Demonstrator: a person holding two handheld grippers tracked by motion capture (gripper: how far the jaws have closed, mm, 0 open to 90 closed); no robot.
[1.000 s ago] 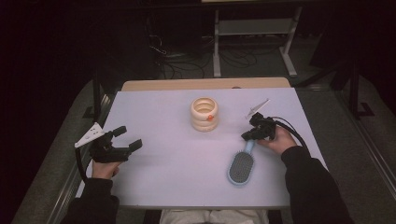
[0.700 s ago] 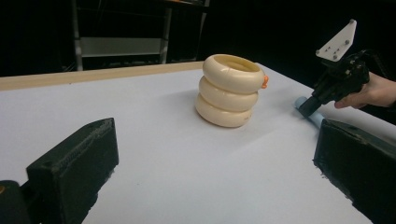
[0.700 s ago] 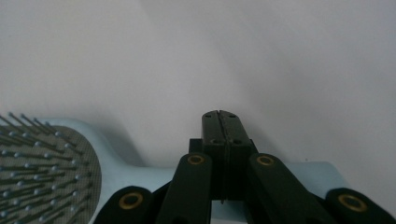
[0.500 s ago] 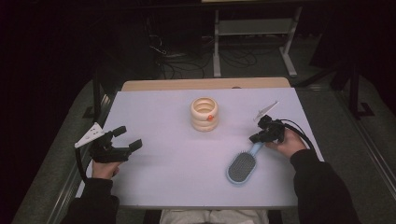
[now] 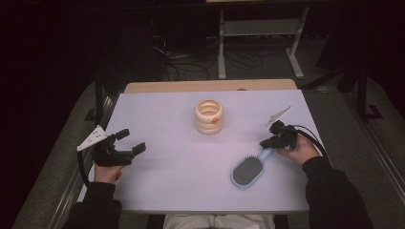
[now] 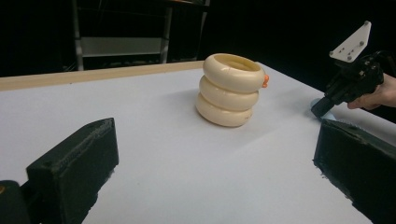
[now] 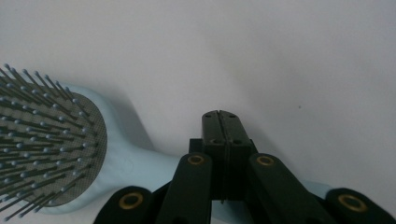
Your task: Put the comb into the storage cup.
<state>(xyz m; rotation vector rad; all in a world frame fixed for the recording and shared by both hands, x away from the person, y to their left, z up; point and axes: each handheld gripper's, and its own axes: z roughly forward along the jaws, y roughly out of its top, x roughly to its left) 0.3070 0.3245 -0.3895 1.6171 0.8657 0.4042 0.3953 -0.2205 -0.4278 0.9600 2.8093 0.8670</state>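
A light-blue hairbrush [image 5: 248, 171] lies bristles up on the white table [image 5: 167, 186], right of the middle. Its handle points up and right toward my right gripper [image 5: 266, 143]. In the right gripper view the brush [image 7: 51, 154] lies at left and its handle runs under my right gripper [image 7: 220, 116], whose jaws are pressed together with nothing between them. My left gripper [image 5: 131, 140] hovers near the table's left edge with its jaws wide apart and empty. In the left gripper view my left gripper [image 6: 215, 177] faces a cream stack of rings [image 6: 229, 89].
The cream ring stack [image 5: 209, 116], with a small orange bit on its side, stands at the table's middle back. A wooden strip [image 5: 210, 86] runs along the far edge. A metal shelf frame [image 5: 260, 33] and cables stand on the dark floor beyond.
My right hand has slid to the right along the table with its gripper shut, and the brush's handle now points a little more to the right. The left gripper has stayed put.
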